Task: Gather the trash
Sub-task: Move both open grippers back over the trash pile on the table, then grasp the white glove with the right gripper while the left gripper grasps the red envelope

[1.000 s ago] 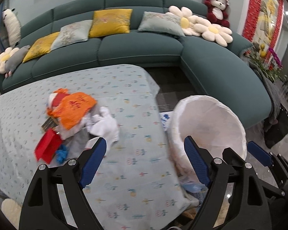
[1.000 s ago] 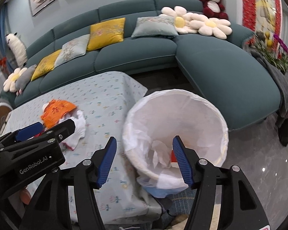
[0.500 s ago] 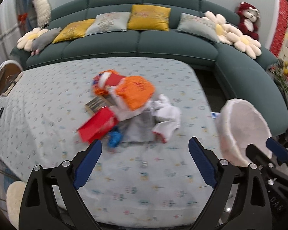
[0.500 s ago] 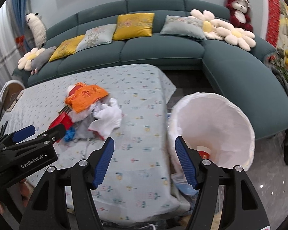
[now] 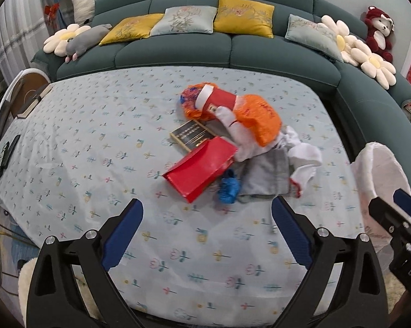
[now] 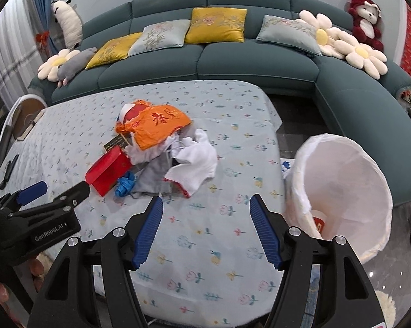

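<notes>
A trash pile lies mid-table on the flowered cloth (image 5: 96,142): an orange bag (image 5: 260,120), a red box (image 5: 202,166), a blue crumple (image 5: 228,188), a grey cloth (image 5: 268,175) and a white cloth (image 5: 303,155). My left gripper (image 5: 206,203) hangs open just short of the blue crumple, nothing between its fingers. My right gripper (image 6: 206,199) is open and empty, close to the white cloth (image 6: 197,164). The white-lined bin (image 6: 342,180) stands off the table's right end with some trash inside. The left gripper (image 6: 56,190) shows at the right wrist view's left edge.
A teal sofa (image 5: 232,52) with cushions and plush toys curves behind and to the right of the table. A black remote (image 5: 6,155) lies near the table's left edge. A round wooden piece (image 5: 27,93) sits past the left corner. Dark floor (image 6: 295,125) separates table and sofa.
Both views have swung left, away from the bin and onto the trash pile. The left gripper's fingers stand wider apart than before. The bin has slid to the right edge.
</notes>
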Demonstrator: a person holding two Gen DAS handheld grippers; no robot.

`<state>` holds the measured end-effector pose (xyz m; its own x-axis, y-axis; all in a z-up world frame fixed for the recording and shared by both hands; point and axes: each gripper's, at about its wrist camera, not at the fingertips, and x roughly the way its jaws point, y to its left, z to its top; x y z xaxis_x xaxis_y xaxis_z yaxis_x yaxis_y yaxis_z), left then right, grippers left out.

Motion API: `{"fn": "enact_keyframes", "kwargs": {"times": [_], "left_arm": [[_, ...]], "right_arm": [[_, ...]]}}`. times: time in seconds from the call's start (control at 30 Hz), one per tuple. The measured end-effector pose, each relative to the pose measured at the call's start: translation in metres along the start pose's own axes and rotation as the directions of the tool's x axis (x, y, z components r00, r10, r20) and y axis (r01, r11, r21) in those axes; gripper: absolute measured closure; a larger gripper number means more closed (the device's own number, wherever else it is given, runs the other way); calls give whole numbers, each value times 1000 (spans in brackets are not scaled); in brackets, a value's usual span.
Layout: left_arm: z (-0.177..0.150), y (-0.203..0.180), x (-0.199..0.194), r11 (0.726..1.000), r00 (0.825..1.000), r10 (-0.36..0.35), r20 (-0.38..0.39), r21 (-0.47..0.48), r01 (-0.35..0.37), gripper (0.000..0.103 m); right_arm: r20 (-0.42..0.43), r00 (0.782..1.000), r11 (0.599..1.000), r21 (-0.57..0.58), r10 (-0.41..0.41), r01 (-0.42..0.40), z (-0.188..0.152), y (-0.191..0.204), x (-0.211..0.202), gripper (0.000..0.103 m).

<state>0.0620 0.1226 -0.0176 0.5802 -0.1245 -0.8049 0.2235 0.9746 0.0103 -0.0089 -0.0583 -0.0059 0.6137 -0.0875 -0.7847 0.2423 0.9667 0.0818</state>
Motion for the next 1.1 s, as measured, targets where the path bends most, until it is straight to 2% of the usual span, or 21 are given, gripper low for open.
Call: {"fn": "enact_keyframes", "kwargs": {"times": [0.5,0.83,0.93,1.0,1.03,1.1], "left_arm": [[20,37,64,999,995,-14,-95,-31,11,12],[30,34,95,999,990,-54,-128,-8,54,14],[33,31,100,997,987,-79,-139,2,80,26],[35,30,104,995,983,-97,-153,2,99,42],[35,29,105,995,982,-102,-160,1,103,45],[35,28,107,994,980,-107,-166,-3,108,61]], "right_arm": [[-63,998,1000,-18,-2,1,29,30,62,39],[-114,993,1000,-12,-22,21,47,31,113,39],[-129,991,1000,-2,-20,20,48,27,123,39],[-136,991,1000,13,-15,17,49,23,128,42],[-140,990,1000,19,-12,15,49,22,130,45],[-154,988,1000,29,-4,8,49,19,135,55]]}}
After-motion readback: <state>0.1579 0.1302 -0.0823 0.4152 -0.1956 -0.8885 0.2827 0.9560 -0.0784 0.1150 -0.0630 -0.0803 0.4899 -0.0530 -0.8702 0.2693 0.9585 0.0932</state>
